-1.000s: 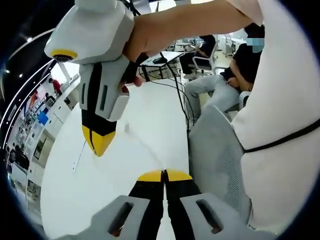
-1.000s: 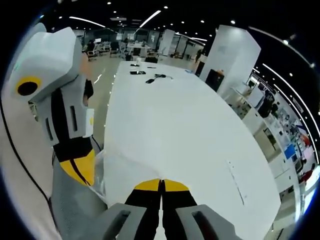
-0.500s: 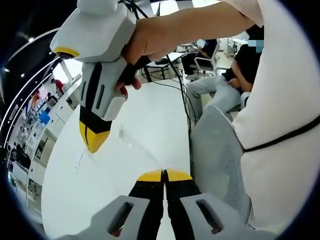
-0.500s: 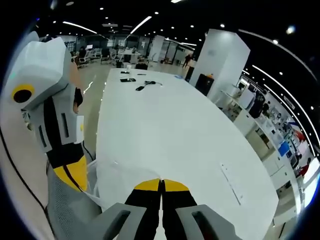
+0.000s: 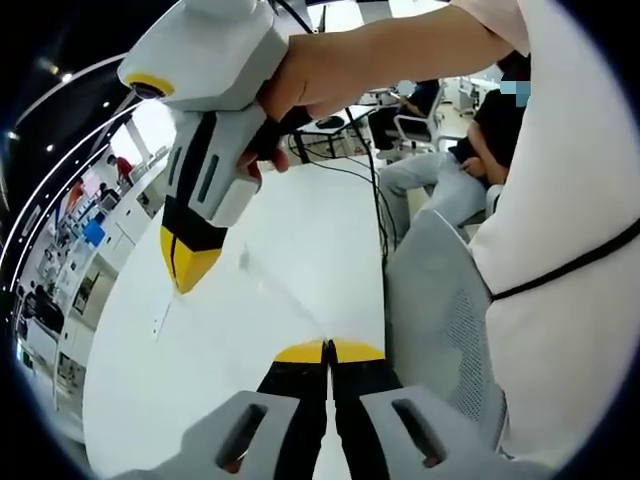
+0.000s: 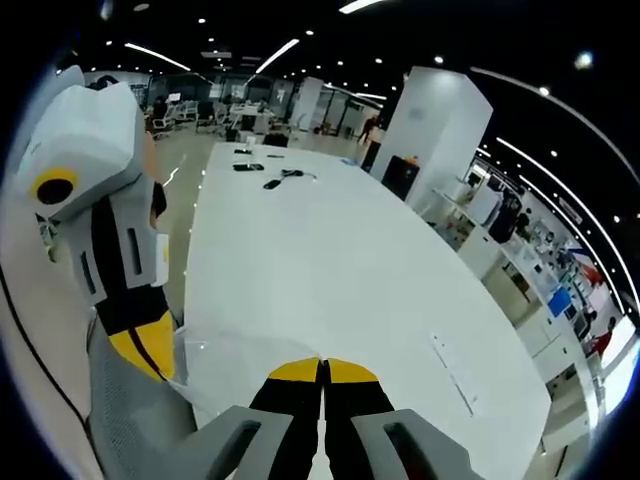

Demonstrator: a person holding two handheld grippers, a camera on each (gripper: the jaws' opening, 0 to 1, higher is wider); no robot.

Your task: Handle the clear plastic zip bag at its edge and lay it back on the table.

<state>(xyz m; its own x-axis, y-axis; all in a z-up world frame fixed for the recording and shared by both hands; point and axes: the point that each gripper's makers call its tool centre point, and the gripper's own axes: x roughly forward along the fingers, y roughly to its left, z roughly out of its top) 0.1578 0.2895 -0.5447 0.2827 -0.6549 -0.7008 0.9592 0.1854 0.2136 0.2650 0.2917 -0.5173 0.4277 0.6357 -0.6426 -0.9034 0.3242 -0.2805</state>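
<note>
Both tools are clenched, left tool (image 5: pixel 328 346) and right tool (image 6: pixel 322 365), each apparently pinching the barely discernible clear zip bag (image 6: pixel 232 352) above the white counter (image 6: pixel 330 270).

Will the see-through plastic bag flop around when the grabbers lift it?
Probably floppy: the clear plastic zip bag is thin film, wrinkling between the shut left gripper and right gripper. Likely very light, since it looks empty. Possibly slippery too, being glossy, over the white table.
</note>
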